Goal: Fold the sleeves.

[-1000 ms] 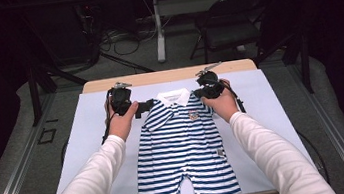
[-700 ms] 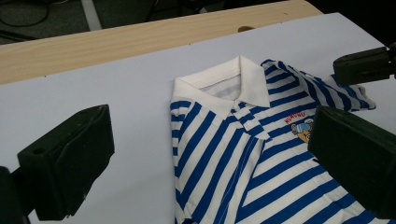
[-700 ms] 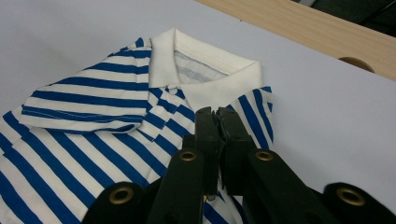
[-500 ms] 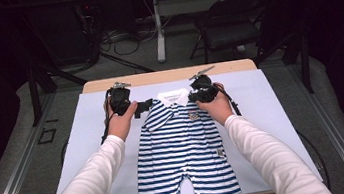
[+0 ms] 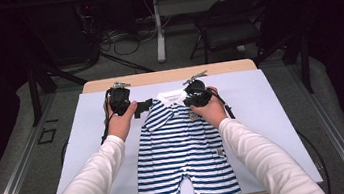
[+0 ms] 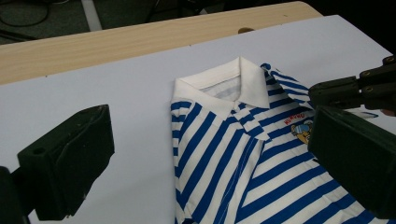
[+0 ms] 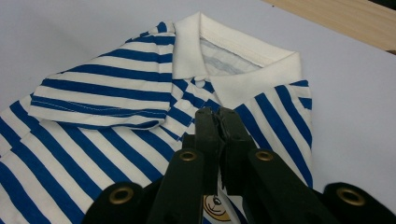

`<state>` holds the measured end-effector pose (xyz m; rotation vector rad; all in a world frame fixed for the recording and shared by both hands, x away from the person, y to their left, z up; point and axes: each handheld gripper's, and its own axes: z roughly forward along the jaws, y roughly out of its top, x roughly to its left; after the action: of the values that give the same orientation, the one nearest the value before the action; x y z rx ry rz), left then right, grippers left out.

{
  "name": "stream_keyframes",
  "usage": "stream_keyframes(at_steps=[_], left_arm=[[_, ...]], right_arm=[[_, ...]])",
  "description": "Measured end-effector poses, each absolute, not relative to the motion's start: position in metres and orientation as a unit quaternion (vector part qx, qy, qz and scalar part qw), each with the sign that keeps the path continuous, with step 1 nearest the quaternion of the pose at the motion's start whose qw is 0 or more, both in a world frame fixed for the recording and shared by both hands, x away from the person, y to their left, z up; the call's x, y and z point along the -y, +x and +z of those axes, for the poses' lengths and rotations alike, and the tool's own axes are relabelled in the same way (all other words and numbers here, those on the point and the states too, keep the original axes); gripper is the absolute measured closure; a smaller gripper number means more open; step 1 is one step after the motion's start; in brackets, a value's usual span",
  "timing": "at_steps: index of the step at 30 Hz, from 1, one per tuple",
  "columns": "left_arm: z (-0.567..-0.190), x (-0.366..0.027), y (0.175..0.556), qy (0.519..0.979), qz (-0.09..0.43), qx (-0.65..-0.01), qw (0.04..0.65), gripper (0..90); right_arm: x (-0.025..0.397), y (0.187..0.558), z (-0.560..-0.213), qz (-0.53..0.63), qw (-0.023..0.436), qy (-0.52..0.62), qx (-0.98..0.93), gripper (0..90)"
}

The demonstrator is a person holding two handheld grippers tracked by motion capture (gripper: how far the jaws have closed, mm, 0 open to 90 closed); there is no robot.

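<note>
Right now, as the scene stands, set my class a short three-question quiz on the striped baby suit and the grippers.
1. True or false: the jaws of the left gripper stand open.
2. Pick one: the collar of the striped suit is A) white, B) red, C) green.
3. Fill in: the suit lies flat on a white ____ that covers the table.

Key: 1 true; 2 A; 3 sheet.

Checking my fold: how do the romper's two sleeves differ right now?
The left sleeve is folded inward and lies flat over the striped chest; the right sleeve hasn't been folded in that way yet. The left tongs stand open beside the romper; the right tongs are shut at its chest. Both sleeves share blue-white stripes.
</note>
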<state>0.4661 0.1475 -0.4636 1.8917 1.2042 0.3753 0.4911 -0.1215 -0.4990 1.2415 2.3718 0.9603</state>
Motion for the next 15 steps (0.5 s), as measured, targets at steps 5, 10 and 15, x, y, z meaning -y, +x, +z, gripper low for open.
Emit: stream_keyframes(at_steps=[5, 10, 15], left_arm=[[-0.464, -0.149, 0.466, 0.755, 0.15, -0.48, 0.42, 0.6], [-0.464, -0.151, 0.465, 0.754, 0.151, -0.482, 0.419, 0.6], [-0.465, -0.152, 0.465, 0.753, 0.151, -0.483, 0.42, 0.6]], right_arm=[[0.115, 0.491, -0.504, 0.331, 0.145, 0.432, -0.827, 88.0], [0.11, 0.491, -0.509, 0.327, 0.143, 0.432, -0.828, 87.9], [0.107, 0.492, -0.514, 0.322, 0.142, 0.435, -0.829, 87.9]])
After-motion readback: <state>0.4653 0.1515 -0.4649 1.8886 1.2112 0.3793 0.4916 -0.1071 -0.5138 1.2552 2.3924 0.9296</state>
